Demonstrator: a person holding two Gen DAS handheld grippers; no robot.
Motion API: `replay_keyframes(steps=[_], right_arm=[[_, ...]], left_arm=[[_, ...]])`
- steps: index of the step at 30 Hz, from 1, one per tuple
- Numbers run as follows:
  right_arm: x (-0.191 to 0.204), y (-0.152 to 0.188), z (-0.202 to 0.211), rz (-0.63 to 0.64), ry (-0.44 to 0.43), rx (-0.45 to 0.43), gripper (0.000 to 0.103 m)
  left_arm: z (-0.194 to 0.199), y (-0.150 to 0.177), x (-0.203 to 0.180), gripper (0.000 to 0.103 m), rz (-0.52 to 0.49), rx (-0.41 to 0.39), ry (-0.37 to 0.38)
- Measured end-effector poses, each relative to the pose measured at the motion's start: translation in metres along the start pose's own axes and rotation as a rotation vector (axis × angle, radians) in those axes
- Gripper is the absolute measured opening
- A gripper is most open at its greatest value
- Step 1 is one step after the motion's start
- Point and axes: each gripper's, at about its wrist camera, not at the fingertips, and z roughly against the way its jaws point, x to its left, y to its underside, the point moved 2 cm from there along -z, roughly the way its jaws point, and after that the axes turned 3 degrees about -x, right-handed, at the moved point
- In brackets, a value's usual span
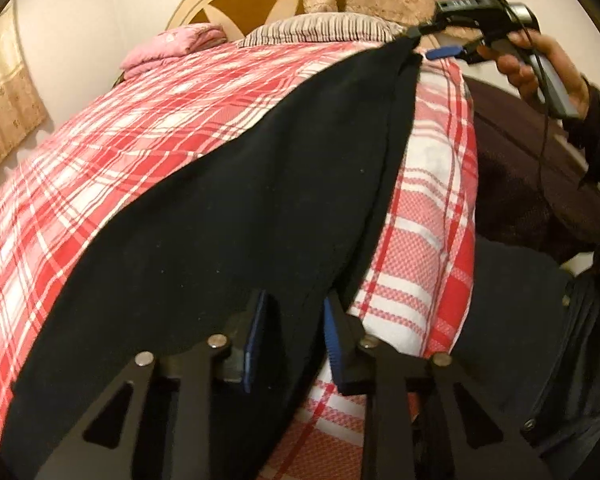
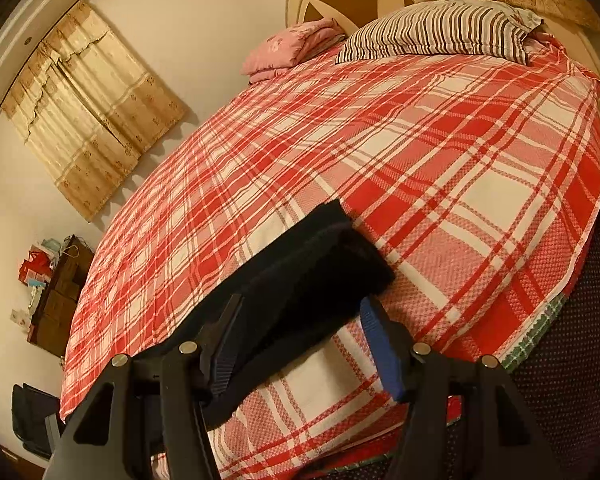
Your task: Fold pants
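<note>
the black pants (image 1: 228,216) hang stretched over the bed (image 1: 100,168), between the two tools. the left hand-held gripper (image 1: 296,336) has one end of the cloth running between its blue pads (image 1: 332,340), and it looks pinched there, the fabric fanning out ahead of it. far ahead and to the right of it, the right hand-held gripper (image 1: 428,40) bites the other end, with the person's right hand (image 1: 540,72) around its handle.

in the right wrist view the right hand-held gripper (image 2: 300,336) shows a thick dark band of the pants (image 2: 312,272) lying against its left finger; the right pad stands off from the cloth, so whether it clamps fully i cannot tell from there.

judged from this, the step is laying the pants out flat on the plaid sheet. to do it well: keep both ends level and the cloth taut, lower both together so the near edge lands straight, and let go only once it rests with no wrinkles. a striped pillow (image 2: 436,28) lies well ahead, out of the way.
</note>
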Motion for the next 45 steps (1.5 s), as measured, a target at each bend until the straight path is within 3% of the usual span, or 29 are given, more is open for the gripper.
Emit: replay_keyframes(steps=[6, 8, 10, 12, 17, 24, 26, 29, 32, 42, 44, 45], right_arm=[[-0.008, -0.011, -0.006, -0.039, -0.003, -0.001, 0.060], [-0.007, -0.015, -0.012, -0.023, -0.001, 0.006, 0.046], [-0.006, -0.019, -0.017, -0.014, 0.012, 0.012, 0.018], [0.002, -0.023, -0.022, 0.025, 0.011, 0.014, 0.009], [0.034, -0.039, -0.024, 0.141, -0.002, -0.012, 0.007], [0.081, -0.068, 0.008, 0.253, -0.202, -0.126, 0.007], [0.070, -0.064, 0.005, 0.244, -0.163, -0.108, 0.007], [0.017, -0.044, -0.016, 0.132, -0.081, 0.016, 0.007], [-0.017, -0.025, -0.020, 0.086, -0.022, 0.059, 0.007], [-0.031, -0.021, -0.023, 0.077, 0.026, 0.098, 0.008], [-0.032, -0.022, -0.017, 0.070, 0.061, 0.088, 0.012], [-0.031, -0.022, -0.012, 0.073, 0.091, 0.071, 0.023]], left_arm=[[0.001, -0.001, 0.005, 0.015, 0.052, -0.014, 0.056], [0.002, 0.000, 0.006, 0.011, 0.057, -0.022, 0.057], [0.004, 0.001, 0.006, 0.008, 0.069, -0.036, 0.070], [0.006, 0.001, 0.008, 0.007, 0.086, -0.050, 0.082], [0.006, 0.002, 0.019, 0.005, 0.149, -0.072, 0.111], [0.022, -0.001, 0.038, 0.005, 0.251, -0.156, 0.168], [0.025, 0.000, 0.037, 0.005, 0.244, -0.166, 0.179], [0.018, 0.006, 0.027, 0.005, 0.219, -0.141, 0.215], [0.007, 0.012, 0.015, 0.005, 0.184, -0.102, 0.231], [0.007, 0.016, 0.015, 0.005, 0.179, -0.091, 0.242], [0.005, 0.020, 0.014, 0.005, 0.180, -0.086, 0.245], [0.004, 0.020, 0.014, 0.005, 0.182, -0.087, 0.245]])
